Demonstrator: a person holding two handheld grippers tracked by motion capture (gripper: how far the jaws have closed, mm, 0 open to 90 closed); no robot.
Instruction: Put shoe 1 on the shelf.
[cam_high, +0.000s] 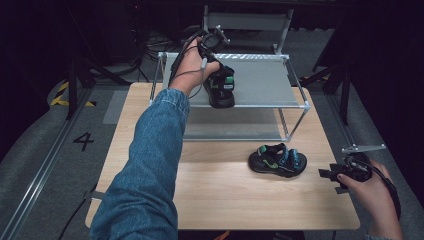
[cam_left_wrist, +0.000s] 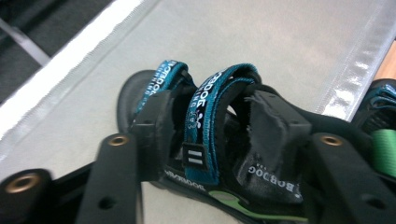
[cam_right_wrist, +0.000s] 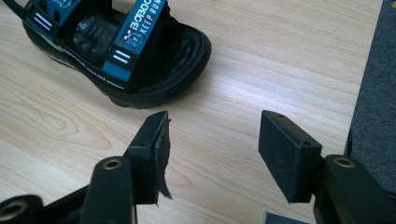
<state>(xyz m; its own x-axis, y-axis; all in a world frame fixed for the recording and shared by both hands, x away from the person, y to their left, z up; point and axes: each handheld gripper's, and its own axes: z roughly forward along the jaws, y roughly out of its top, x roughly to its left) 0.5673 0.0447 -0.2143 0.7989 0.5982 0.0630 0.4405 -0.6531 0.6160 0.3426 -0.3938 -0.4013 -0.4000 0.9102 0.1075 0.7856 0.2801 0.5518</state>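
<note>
High view, left gripper (cam_high: 218, 80) jaws astride sandal (cam_high: 221, 87) strap on shelf (cam_high: 265, 82), right gripper (cam_high: 334, 176) jaws wide, empty.

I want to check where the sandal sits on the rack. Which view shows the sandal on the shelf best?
The high view: the sandal on the shelf rests on the rack's top shelf, under the left gripper. The left gripper view shows only its blue straps close up, between the jaws. The right gripper view shows the other sandal, on the table.
</note>
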